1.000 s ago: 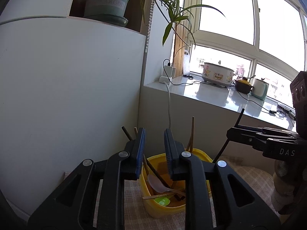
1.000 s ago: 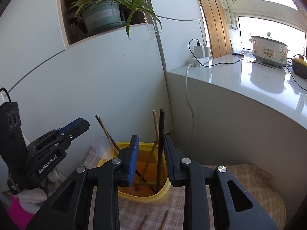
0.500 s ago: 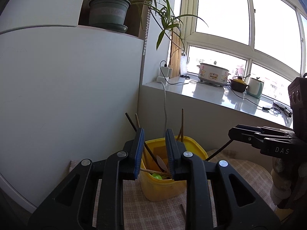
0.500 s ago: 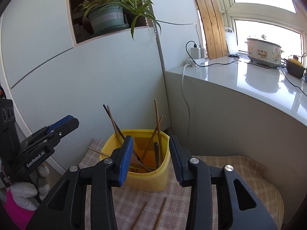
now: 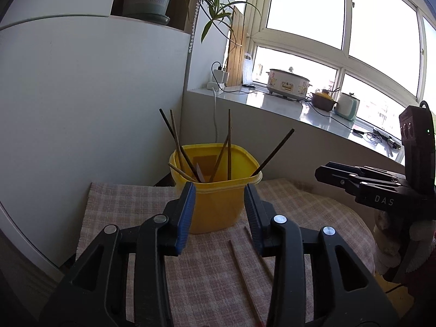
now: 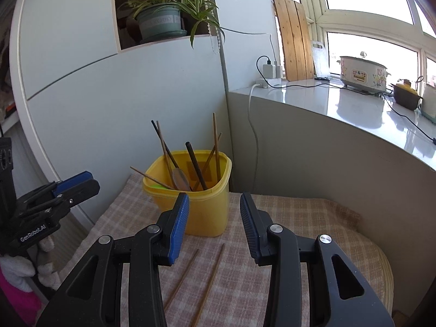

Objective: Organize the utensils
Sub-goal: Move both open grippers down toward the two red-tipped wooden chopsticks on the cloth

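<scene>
In the left wrist view, the left gripper (image 5: 219,212) had nothing between its fingers, and its jaws were opening. Ahead stood a yellow tub (image 5: 216,190) on a checked cloth (image 5: 125,204), holding several chopsticks that leaned on its rim. 2 loose chopsticks (image 5: 242,272) lay flat on the cloth just in front of the tub. The right gripper (image 5: 321,171) showed side-on at the right edge.

In the right wrist view, the right gripper's own fingers stood moderately apart and empty, framing the tub. The 2 loose chopsticks lay between and below them, near each other but not touching. The left gripper sat at the left edge.

The sticks looked light, thin and stiff, likely to roll or slip. A pinch near mid-length, across the shaft, seemed the safest hold.
</scene>
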Available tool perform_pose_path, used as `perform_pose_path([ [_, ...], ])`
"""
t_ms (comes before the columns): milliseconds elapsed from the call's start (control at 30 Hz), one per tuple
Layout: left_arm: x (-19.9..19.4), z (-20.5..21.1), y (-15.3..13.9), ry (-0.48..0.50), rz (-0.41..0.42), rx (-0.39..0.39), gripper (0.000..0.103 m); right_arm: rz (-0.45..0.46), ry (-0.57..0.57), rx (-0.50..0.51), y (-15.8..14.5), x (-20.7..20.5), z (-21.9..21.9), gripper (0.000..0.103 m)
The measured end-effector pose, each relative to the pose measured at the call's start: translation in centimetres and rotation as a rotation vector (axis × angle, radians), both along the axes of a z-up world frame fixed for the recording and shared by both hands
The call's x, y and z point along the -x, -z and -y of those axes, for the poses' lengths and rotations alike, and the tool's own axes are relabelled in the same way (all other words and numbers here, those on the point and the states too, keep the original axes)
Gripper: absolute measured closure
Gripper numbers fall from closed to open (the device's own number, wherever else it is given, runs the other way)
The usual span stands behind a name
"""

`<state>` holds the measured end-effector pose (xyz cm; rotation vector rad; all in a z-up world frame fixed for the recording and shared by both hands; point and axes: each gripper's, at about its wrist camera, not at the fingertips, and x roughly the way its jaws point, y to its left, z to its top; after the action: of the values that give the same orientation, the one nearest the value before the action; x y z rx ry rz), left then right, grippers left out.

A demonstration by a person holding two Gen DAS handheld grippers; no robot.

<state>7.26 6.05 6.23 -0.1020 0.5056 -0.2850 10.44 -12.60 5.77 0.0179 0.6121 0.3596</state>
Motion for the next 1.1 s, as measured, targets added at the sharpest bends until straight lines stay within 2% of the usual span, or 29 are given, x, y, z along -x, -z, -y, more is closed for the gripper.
perform_pose_path([
  [233, 0.9, 1.3, 3.0, 0.041, -0.106, 0.016, 0.066, -0.056, 0.046, 0.019, 2.6, 1.0, 1.5, 0.066],
  [367, 1.1, 2.1, 4.6, 0.052, -0.158, 0.009, 0.066, -0.09, 0.044, 0.037, 3.9, 1.4, 1.7, 0.06],
  [633, 0.8, 3.4, 7.7, 0.084, -0.286, 0.034, 0.066, -0.171, 0.009, 0.067, 6.4, 1.9, 1.0, 0.06],
  [1100, -1.5, 5.2, 11.9, 0.111, -0.455, 0.038, 0.066, -0.336, 0.011, 0.03, 10.1, 0.9, 1.6, 0.06],
])
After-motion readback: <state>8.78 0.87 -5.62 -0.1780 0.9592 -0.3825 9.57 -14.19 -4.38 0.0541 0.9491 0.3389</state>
